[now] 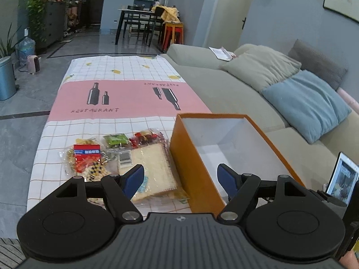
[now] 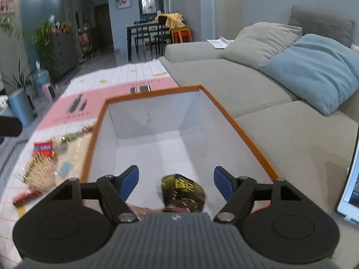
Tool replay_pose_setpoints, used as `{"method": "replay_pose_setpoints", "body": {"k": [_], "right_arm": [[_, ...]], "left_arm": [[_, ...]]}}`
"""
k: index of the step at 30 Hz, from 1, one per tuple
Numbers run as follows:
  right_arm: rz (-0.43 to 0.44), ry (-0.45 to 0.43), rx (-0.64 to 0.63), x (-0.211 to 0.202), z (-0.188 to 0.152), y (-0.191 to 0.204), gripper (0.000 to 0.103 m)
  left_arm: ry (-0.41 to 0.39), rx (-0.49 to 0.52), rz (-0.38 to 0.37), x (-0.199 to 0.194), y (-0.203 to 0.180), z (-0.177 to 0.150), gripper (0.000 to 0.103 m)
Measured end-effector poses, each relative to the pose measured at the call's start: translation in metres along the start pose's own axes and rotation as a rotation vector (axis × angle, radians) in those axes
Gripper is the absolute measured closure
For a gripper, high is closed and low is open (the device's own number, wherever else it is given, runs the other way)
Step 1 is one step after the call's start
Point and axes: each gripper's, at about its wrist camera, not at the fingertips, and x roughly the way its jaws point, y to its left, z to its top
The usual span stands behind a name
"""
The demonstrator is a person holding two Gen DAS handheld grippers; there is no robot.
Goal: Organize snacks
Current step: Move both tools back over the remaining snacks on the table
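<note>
An orange box (image 1: 193,165) with a white inside stands on the table's right side. Left of it lie the snacks: a clear bag of crackers (image 1: 152,168), a red packet (image 1: 86,157), a green packet (image 1: 116,140) and a bag of red sweets (image 1: 147,136). My left gripper (image 1: 180,179) hovers open over the box's left wall and the cracker bag, holding nothing. My right gripper (image 2: 176,180) hangs open above the box (image 2: 235,125). A dark gold-and-black packet (image 2: 182,190) lies inside the box below and between the fingers, and neither blue pad touches it.
The table wears a pink and white checked cloth (image 1: 125,98). A grey-green sofa (image 1: 224,85) with cushions runs along the right. A tablet (image 1: 342,177) leans at the near right. Blurred snacks (image 2: 42,154) lie left of the box in the right wrist view.
</note>
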Motion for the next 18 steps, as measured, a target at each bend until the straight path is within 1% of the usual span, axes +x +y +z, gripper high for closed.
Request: {"method": "replay_pose_setpoints", "body": {"k": [4, 6, 9, 13, 16, 18], "right_arm": [[-0.008, -0.023, 0.015, -0.008, 0.004, 0.012, 0.03], [-0.007, -0.012, 0.018, -0.012, 0.008, 0.023, 0.03], [0.02, -0.042, 0.025, -0.023, 0.014, 0.042, 0.03], [0.042, -0.075, -0.013, -0.033, 0.022, 0.071, 0.03], [0.071, -0.081, -0.022, -0.037, 0.026, 0.088, 0.03], [0.096, -0.077, -0.027, -0.038, 0.027, 0.1, 0.03]], "left_arm": [[-0.015, -0.016, 0.041, -0.008, 0.01, 0.003, 0.016], [-0.034, -0.028, 0.052, -0.014, 0.019, 0.003, 0.016], [-0.038, -0.049, 0.068, -0.021, 0.033, 0.007, 0.016], [-0.033, -0.093, 0.086, -0.029, 0.053, 0.011, 0.016], [-0.023, -0.134, 0.093, -0.033, 0.07, 0.012, 0.016], [-0.022, -0.147, 0.12, -0.033, 0.079, 0.013, 0.016]]}}
